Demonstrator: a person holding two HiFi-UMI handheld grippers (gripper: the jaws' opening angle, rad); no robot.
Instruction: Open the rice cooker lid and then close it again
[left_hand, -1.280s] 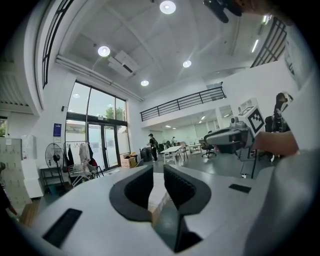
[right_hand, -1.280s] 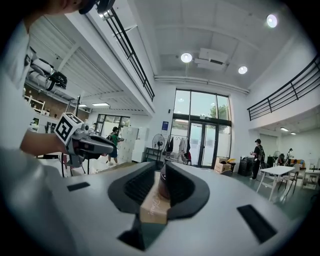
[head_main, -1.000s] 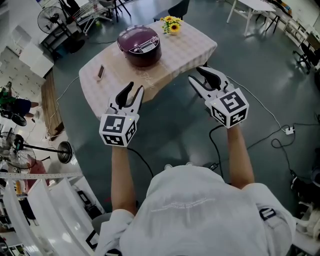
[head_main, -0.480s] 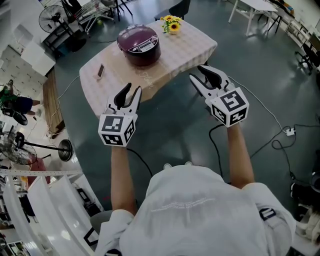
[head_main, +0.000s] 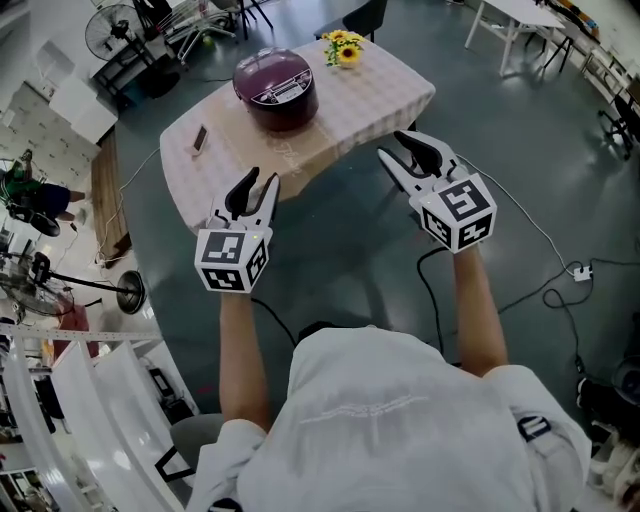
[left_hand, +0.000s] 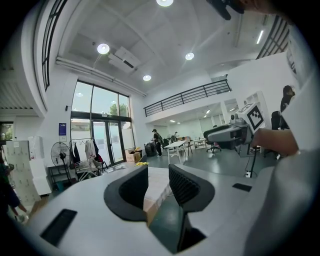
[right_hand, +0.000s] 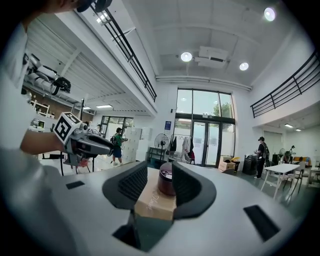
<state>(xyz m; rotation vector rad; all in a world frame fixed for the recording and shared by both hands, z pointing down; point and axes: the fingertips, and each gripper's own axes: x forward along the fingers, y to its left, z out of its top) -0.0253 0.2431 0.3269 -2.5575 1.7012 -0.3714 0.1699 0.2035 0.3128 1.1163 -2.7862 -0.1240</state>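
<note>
A dark maroon rice cooker (head_main: 277, 89) with its lid down stands on a table (head_main: 380, 95) covered with a pale checked cloth, far ahead of both grippers. In the right gripper view the rice cooker (right_hand: 165, 182) shows small and distant between the jaws. My left gripper (head_main: 257, 190) hangs over the floor short of the table's near edge, jaws open and empty. My right gripper (head_main: 402, 153) is held out near the table's right front corner, also open with nothing in it. In the left gripper view my left gripper (left_hand: 157, 186) frames the table edge.
Yellow flowers (head_main: 342, 48) sit at the table's far side and a small dark flat object (head_main: 200, 141) lies at its left end. Cables (head_main: 560, 270) trail on the grey floor at right. Fans (head_main: 108, 32), racks and shelving crowd the left side. People stand far off indoors.
The whole scene has shifted slightly as the person moved toward the table; both grippers keep the same open pose, the left one drifting a little left and down in the head view.
</note>
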